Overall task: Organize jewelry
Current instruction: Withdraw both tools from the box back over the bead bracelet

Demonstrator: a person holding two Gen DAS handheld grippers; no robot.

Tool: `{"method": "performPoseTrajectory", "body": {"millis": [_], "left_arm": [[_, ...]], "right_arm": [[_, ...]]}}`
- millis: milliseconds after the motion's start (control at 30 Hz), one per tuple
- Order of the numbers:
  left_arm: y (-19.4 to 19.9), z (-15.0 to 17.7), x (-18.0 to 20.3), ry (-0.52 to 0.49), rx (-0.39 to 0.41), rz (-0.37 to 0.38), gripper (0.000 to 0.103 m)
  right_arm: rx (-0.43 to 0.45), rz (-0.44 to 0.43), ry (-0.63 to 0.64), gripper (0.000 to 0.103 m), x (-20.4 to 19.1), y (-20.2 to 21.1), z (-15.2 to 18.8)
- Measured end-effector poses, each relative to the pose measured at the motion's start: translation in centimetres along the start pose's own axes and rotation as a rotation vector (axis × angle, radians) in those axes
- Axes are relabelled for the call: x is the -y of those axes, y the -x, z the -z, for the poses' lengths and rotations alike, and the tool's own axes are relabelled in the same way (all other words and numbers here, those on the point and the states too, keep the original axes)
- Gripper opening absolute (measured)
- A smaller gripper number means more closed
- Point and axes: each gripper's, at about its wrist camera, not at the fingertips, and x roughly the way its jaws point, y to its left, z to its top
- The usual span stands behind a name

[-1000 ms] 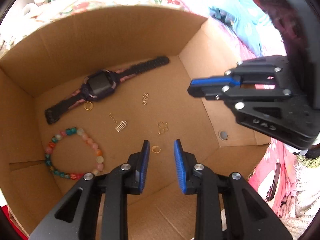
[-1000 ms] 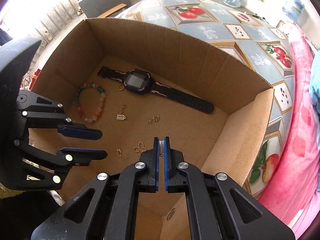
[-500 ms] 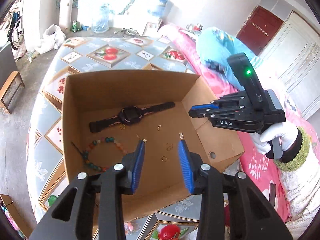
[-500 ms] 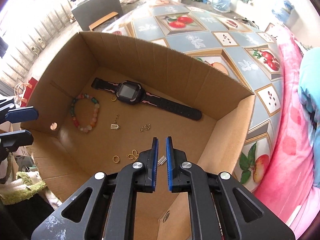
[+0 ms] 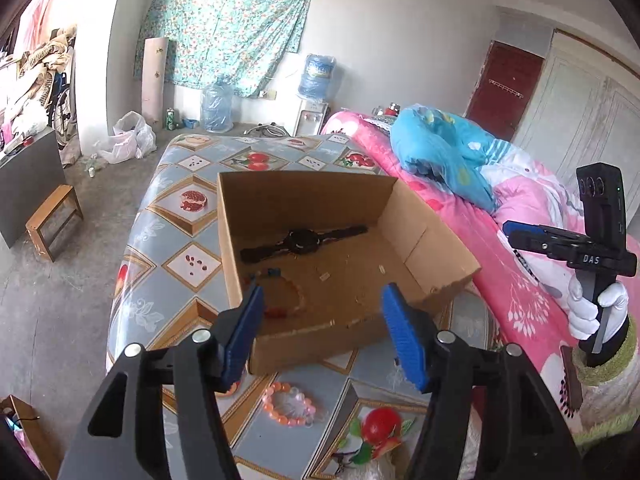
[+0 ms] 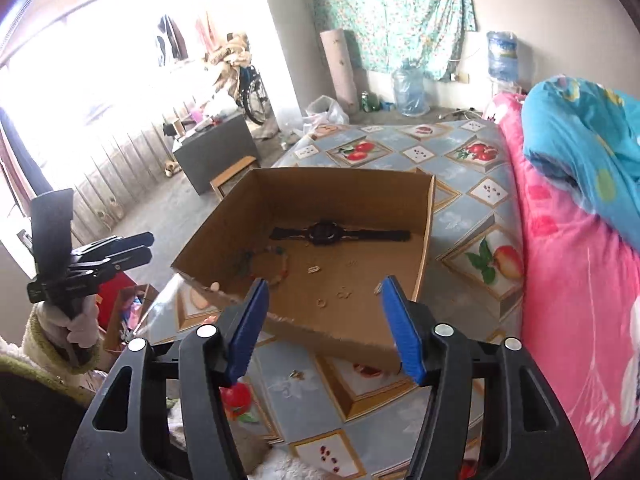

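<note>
An open cardboard box (image 5: 304,188) stands on a fruit-patterned mattress. Inside lie a black watch (image 5: 302,241), a multicolour bead bracelet (image 5: 294,298) and several small gold pieces (image 6: 320,302). The box also shows in the right wrist view (image 6: 340,188), with the watch (image 6: 326,233) in it. An orange bead bracelet (image 5: 290,404) lies on the mattress outside the box, near its front wall. My left gripper (image 5: 322,332) is open and empty, held back above the box's near edge. My right gripper (image 6: 324,326) is open and empty, also drawn back.
A pink quilt (image 5: 516,280) and a blue duvet (image 5: 440,152) lie to the right of the box. A small gold piece (image 6: 297,375) lies on the mattress (image 6: 460,216) outside the box. A wooden stool (image 5: 52,220) and a grey cabinet (image 6: 216,152) stand on the floor at left.
Both grippers have pulled up and back out of the box. The right gripper has opened and the small piece it held now lies in the box. The left gripper has opened wider.
</note>
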Motion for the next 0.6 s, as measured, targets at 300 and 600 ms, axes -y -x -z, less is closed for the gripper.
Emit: {"method": "performPoseTrajectory", "body": {"millis": [300,600], "left_arm": [[-6.1,8.0,1.3,0.015,-0.182,-0.021,0.067],[-9.8,9.7,1.5,-0.034,-0.241,-0.074,0.067]], "right_arm": [[-0.066,-0.062,-0.286,0.064,-1.0,-3.7,10.1],[-0.138,-0.038,-0.331,0.064,-1.9,-7.4,11.7]]}}
